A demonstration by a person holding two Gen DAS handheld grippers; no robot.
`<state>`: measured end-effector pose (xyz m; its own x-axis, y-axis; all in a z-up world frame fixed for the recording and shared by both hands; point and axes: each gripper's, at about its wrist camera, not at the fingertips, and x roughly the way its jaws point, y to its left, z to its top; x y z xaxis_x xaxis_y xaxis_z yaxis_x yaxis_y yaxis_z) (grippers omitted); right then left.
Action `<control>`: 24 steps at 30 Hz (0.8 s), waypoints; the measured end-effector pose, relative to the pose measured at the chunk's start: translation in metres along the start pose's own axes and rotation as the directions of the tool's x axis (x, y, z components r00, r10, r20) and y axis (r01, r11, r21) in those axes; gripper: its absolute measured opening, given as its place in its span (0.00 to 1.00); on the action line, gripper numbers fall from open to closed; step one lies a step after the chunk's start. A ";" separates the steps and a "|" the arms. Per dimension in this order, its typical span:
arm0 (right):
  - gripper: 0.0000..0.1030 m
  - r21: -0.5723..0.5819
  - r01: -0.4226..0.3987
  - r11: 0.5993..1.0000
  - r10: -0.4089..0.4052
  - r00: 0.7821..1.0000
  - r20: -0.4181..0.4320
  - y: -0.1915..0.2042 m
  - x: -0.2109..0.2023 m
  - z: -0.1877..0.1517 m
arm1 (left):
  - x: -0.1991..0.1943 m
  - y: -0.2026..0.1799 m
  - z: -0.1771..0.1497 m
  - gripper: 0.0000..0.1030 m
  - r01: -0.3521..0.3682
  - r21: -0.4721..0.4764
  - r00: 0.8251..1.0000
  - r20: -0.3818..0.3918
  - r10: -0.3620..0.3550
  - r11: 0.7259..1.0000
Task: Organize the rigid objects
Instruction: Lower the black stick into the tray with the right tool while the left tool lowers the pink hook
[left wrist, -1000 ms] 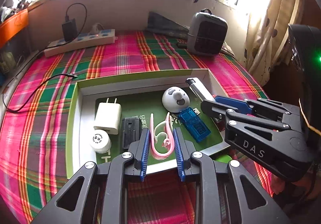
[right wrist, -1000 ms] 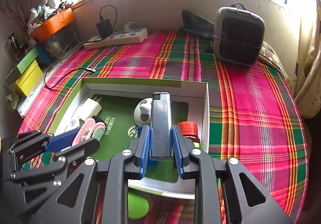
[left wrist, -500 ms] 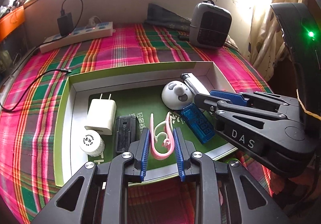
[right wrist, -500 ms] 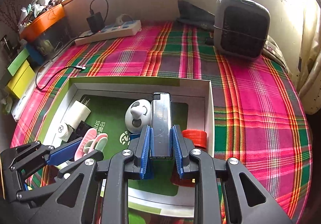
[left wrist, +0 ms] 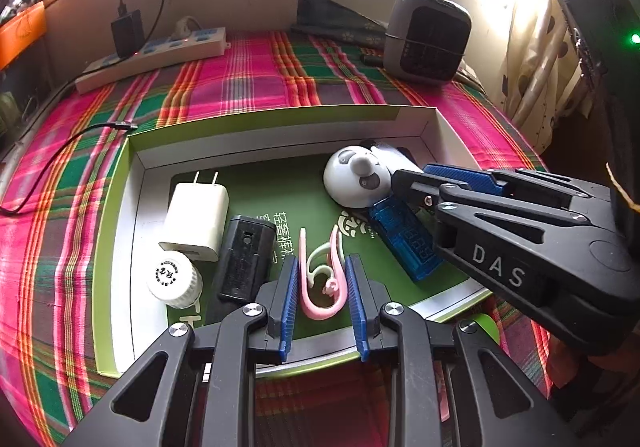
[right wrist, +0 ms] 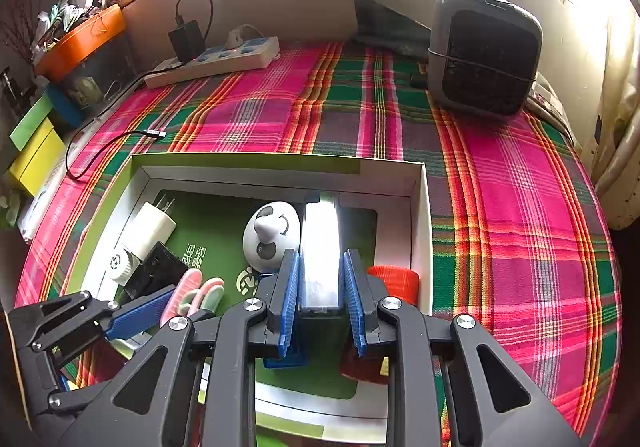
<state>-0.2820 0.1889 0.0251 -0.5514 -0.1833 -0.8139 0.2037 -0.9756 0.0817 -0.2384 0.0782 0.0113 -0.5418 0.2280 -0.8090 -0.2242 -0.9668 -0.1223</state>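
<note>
The left gripper [left wrist: 323, 289] pinches a pink ear hook [left wrist: 320, 279] in its jaws; the right gripper [right wrist: 320, 287] clamps a silver lighter [right wrist: 320, 247] over the box [right wrist: 280, 171]. Both reach over a plaid cloth [right wrist: 500, 187] on the table below a window. The box holds a white charger [left wrist: 198, 217], black adapter [left wrist: 244, 255], white cap [left wrist: 174, 279], panda dome [left wrist: 356, 181] and blue stick [left wrist: 404, 235].

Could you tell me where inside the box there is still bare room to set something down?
The green floor between the white charger and the round panda gadget is free, along the box's far wall. The near half is crowded.
</note>
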 end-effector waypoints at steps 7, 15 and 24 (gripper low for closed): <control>0.23 0.006 -0.001 1.000 0.001 1.000 0.003 0.000 0.001 0.000 | 0.000 0.002 0.001 0.22 0.002 -0.007 1.000 -0.004 -0.002 1.000; 0.24 0.018 -0.001 1.000 0.001 1.000 0.007 0.000 -0.001 0.000 | -0.002 0.003 0.000 0.29 -0.002 -0.006 1.000 -0.004 0.002 1.000; 0.26 0.027 -0.007 1.000 0.006 1.000 0.018 0.001 -0.005 -0.002 | -0.003 0.004 -0.001 0.31 -0.019 -0.012 1.000 -0.001 0.019 1.000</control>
<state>-0.2774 0.1894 0.0275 -0.5642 -0.1917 -0.8031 0.1853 -0.9773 0.1030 -0.2371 0.0735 0.0131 -0.5453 0.2090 -0.8118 -0.2040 -0.9724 -0.1134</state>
